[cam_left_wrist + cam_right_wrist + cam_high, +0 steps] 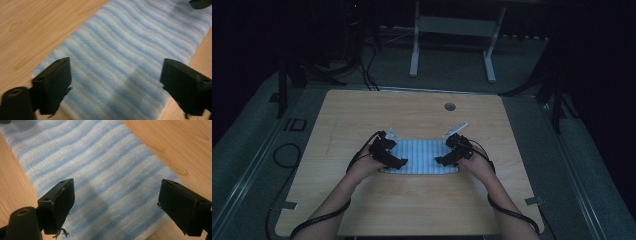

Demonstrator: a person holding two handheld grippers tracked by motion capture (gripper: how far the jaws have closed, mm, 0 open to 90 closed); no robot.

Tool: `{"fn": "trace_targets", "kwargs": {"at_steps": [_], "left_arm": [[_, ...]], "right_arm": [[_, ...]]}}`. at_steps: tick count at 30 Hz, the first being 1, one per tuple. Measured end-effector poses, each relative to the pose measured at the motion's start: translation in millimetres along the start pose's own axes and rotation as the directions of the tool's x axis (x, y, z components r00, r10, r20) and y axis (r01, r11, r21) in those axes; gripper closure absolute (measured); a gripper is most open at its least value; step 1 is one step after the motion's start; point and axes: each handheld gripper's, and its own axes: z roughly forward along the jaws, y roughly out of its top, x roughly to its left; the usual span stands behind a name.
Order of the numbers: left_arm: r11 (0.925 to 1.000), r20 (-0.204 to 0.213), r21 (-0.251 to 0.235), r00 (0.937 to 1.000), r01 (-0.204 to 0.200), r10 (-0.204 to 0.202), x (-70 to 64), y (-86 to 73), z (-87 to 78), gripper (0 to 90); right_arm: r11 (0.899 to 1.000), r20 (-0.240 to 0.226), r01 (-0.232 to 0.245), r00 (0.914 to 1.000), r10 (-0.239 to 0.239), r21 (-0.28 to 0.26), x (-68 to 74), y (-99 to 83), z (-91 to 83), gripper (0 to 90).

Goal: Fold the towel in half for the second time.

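A blue-and-white striped towel [421, 156] lies flat, folded into a strip, in the middle of the wooden table [362, 115]. My left gripper [396, 161] hovers over the towel's left end, jaws wide open with nothing between them. In the left gripper view the towel [130, 50] runs between the two black jaws of that gripper [123, 86]. My right gripper [443, 160] hangs over the towel's right end, also open and empty. The right gripper view shows the striped cloth [100, 170] under the spread jaws of my right gripper [121, 206].
A small round cable hole [450, 106] sits near the table's far edge. Beyond the table stands a white desk frame [452, 40] on the grey floor. Black cables [287, 160] lie on the floor at the left. Bare wood surrounds the towel.
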Motion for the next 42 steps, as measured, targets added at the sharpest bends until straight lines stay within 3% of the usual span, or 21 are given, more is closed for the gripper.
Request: {"fn": "trace_targets", "kwargs": {"at_steps": [3,9,15,19,21,28,32,35,37,42], "left_arm": [[0.9997,-0.006,-0.025,1.0000,0.006,-0.006,-2.2,-6.0,-3.0,8.0],[0.9984,-0.014,-0.050,0.9996,0.025,-0.025,-3.5,-22.5,-12.0,8.0],[0.9942,-0.011,-0.081,0.9973,0.071,-0.072,0.4,-41.7,-22.8,8.0],[0.9885,-0.052,-0.129,0.9949,0.079,-0.086,1.4,-55.8,-30.7,8.0],[0.9868,-0.048,-0.135,0.9942,0.089,-0.096,2.5,-61.8,-32.8,8.0],[0.9831,-0.046,-0.148,0.9923,0.107,-0.115,2.8,-77.7,-43.5,8.0],[0.9745,-0.062,-0.186,0.9882,0.126,-0.140,2.9,-88.3,-51.4,8.0],[0.9644,-0.090,-0.215,0.9801,0.154,-0.177,5.8,-99.5,-56.0,8.0],[0.9567,-0.079,-0.226,0.9755,0.183,-0.205,9.1,-107.3,-59.3,8.0],[0.9506,-0.108,-0.233,0.9660,0.205,-0.235,15.1,-123.8,-70.0,8.0]], "right_arm": [[0.999,-0.001,-0.007,1.0000,0.007,-0.048,0.2,-10.5,-3.4,13.4],[0.995,0.003,-0.040,0.9992,0.041,-0.091,-5.1,-28.2,-15.6,13.5],[0.982,0.026,-0.053,0.9979,0.059,-0.181,-11.5,-54.4,-38.3,13.5],[0.978,0.030,-0.071,0.9965,0.078,-0.195,-16.8,-75.5,-49.8,13.5],[0.977,0.040,-0.080,0.9951,0.090,-0.199,-18.8,-86.8,-54.0,13.5],[0.957,0.063,-0.161,0.9814,0.181,-0.240,-29.2,-127.6,-68.8,13.5],[0.940,0.081,-0.196,0.9706,0.226,-0.278,-33.9,-147.6,-76.9,13.5],[0.937,0.117,-0.199,0.9637,0.240,-0.287,-36.2,-157.7,-83.0,13.7],[0.929,0.128,-0.217,0.9558,0.264,-0.299,-37.9,-164.0,-86.9,13.7],[0.914,0.152,-0.229,0.9443,0.292,-0.336,-35.8,-178.0,-93.9,13.7]]}}
